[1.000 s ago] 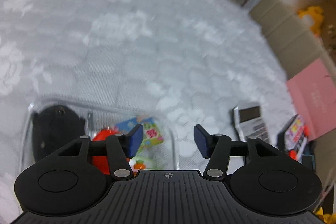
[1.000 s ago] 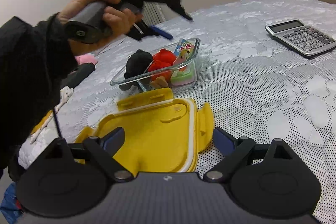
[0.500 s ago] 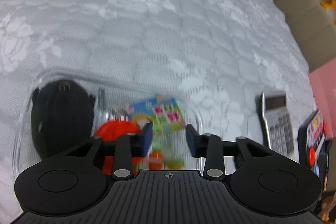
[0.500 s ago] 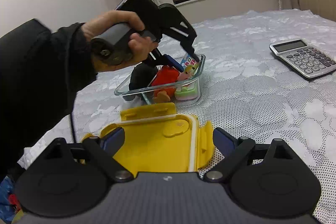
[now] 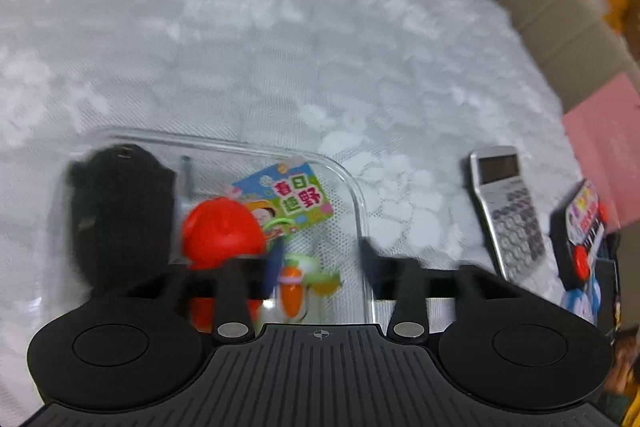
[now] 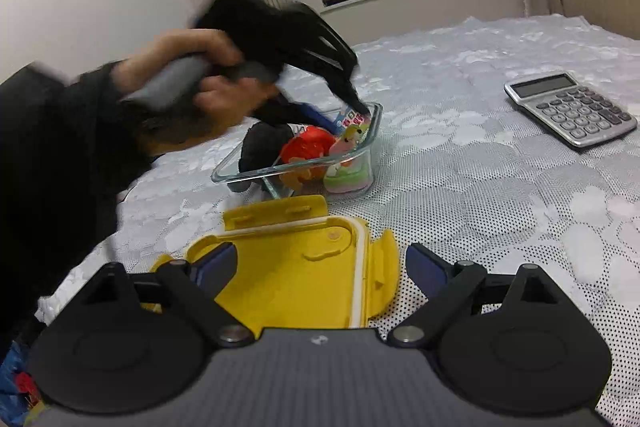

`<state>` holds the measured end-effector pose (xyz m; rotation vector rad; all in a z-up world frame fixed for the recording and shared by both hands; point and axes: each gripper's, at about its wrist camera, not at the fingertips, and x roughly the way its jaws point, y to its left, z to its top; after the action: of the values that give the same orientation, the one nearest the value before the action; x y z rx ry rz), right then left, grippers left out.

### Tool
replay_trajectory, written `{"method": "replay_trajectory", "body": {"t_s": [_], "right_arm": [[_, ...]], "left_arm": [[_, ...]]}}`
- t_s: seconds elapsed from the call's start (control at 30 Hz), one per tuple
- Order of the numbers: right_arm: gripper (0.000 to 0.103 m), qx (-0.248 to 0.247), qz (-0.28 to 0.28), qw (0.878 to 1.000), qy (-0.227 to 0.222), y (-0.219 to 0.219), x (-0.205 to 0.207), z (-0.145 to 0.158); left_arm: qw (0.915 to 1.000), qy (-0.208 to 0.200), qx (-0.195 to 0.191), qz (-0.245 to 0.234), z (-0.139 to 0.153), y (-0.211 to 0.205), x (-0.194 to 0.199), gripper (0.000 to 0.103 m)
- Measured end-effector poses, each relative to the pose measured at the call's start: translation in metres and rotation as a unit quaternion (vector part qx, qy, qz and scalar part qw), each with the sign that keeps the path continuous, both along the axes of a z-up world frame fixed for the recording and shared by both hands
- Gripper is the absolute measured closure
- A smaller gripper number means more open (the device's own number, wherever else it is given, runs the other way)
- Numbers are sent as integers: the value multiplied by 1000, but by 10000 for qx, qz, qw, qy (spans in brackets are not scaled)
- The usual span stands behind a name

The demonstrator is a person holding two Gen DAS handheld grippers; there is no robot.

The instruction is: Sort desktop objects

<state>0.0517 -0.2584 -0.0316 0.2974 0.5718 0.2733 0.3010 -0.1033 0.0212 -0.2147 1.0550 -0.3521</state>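
With its fingers apart above the glass container [image 5: 352,187], I see my left claw [image 5: 320,267] empty; right claw [image 6: 320,267] spread over the yellow lid [image 6: 296,267]. Calculator [image 6: 572,109] lies at 2 o'clock.

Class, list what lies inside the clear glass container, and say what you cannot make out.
Inside the glass container: a black pouch, a red toy, a colourful card and a carrot figure. The left gripper hides the near end.
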Motion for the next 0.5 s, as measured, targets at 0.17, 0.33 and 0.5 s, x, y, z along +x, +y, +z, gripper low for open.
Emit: {"method": "replay_trajectory", "body": {"t_s": [0.17, 0.33, 0.5], "right_arm": [[11, -64, -104, 9999, 94, 5, 3, -1], [14, -652, -415, 9959, -478, 10, 13, 24], [44, -500, -170, 9983, -263, 6, 81, 78]], "left_arm": [[9976, -475, 465, -205, 14, 34, -73, 42], [9941, -885, 600, -181, 13, 75, -144, 9], [9918, -1112, 620, -47, 6, 94, -174, 9]]}}
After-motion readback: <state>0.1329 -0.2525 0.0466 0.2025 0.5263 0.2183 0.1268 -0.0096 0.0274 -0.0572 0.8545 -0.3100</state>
